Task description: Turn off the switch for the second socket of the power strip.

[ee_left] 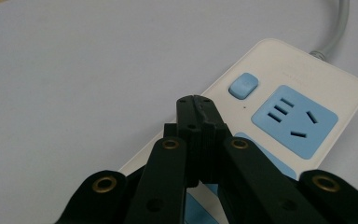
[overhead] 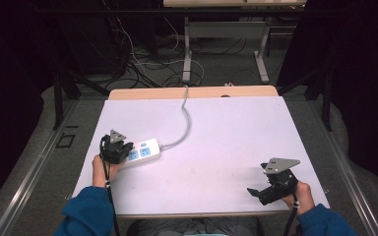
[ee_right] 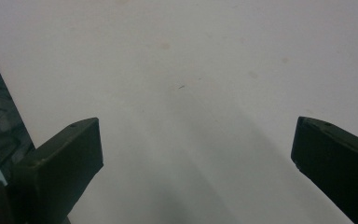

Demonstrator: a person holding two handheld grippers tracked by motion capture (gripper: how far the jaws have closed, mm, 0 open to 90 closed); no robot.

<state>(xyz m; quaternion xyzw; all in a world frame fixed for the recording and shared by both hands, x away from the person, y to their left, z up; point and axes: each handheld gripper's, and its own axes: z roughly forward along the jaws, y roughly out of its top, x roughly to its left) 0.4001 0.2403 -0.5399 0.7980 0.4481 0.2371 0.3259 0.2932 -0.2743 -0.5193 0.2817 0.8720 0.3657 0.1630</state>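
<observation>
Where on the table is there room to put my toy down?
Bare room: the table middle, between the power strip and the right hand-held gripper, and the far right stretch beyond the cord. Crowded: the left, where the left hand-held gripper sits over the strip.

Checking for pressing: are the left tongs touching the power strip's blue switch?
Apart. The left gripper view shows the shut left tongs short of the blue switch, white power strip casing between.

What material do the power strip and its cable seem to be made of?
The power strip looks like smooth, matte white plastic with light blue plastic socket faces and switch; its edges are rounded and moulded. The cable appears sheathed in grey rubber or soft plastic, since it curves loosely.
</observation>
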